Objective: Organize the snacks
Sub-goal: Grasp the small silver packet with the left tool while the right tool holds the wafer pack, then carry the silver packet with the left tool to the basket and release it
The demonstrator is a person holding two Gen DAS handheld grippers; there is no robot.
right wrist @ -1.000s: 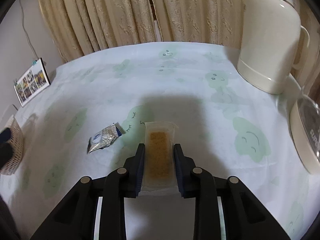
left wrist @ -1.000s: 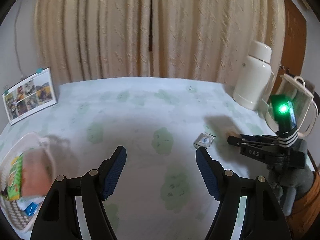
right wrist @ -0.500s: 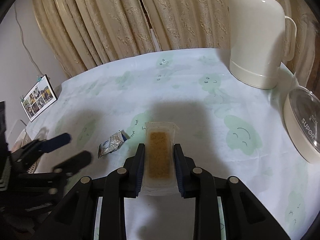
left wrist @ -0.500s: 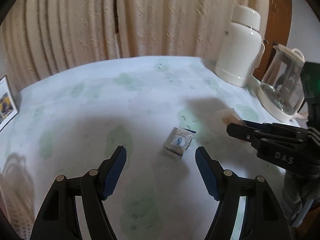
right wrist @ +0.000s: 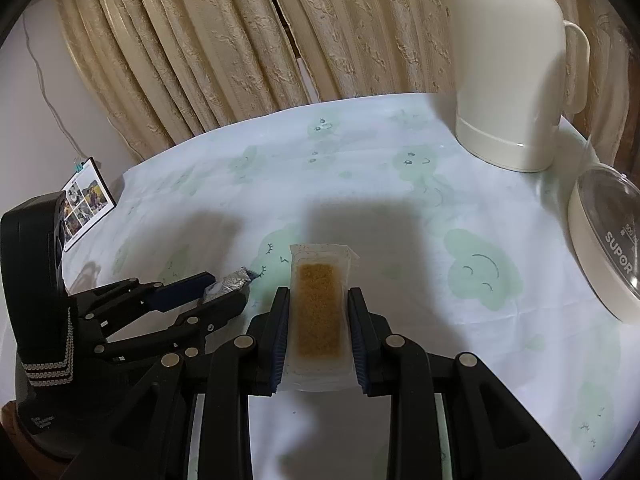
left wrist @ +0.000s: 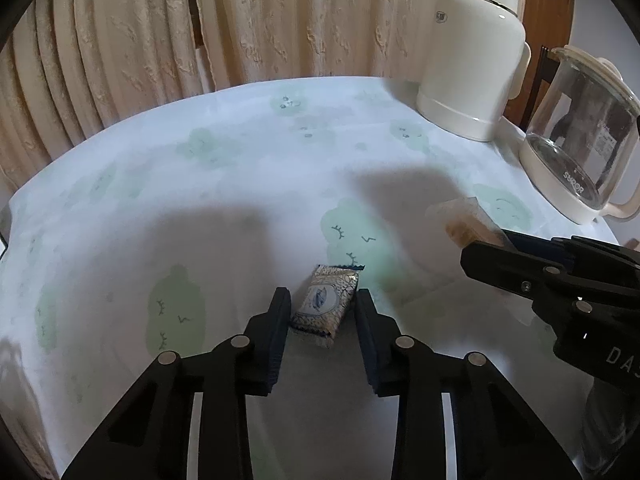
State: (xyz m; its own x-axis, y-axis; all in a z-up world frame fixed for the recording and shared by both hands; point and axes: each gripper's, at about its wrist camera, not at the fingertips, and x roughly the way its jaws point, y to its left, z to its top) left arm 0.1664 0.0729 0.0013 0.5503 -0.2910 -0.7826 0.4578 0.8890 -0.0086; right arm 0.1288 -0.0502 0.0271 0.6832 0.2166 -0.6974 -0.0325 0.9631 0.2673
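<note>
The table (left wrist: pixel 248 168) filled most of what I saw, spread with a pale cloth printed with green cloud faces, and cream curtains (left wrist: pixel 280 20) hung behind it. At its far right stood a cream thermos jug (left wrist: pixel 472 60), and just beside that a glass kettle (left wrist: pixel 580 140) on a cream base. A photo card (right wrist: pixel 86 200) leaned at the table's left edge.

My right gripper (right wrist: pixel 318 332) was clamped on a clear-wrapped snack bar (right wrist: pixel 320 312), golden-brown inside its packet, held lengthwise between the two pads and lifted off the cloth, its far end jutting out past the fingertips (right wrist: pixel 282 300).

My left gripper (left wrist: pixel 322 316) was low over the cloth with its jaws parted and set on either side of a small silver snack packet (left wrist: pixel 326 304) with a blue oval mark. The packet lay flat on the table, tilted slightly, one corner near the left pad. A narrow gap showed on each side, so the pads had not gripped it. From the right wrist view the same packet (right wrist: pixel 228 284) peeked out between the left fingers, just to the left of the held bar.
</note>
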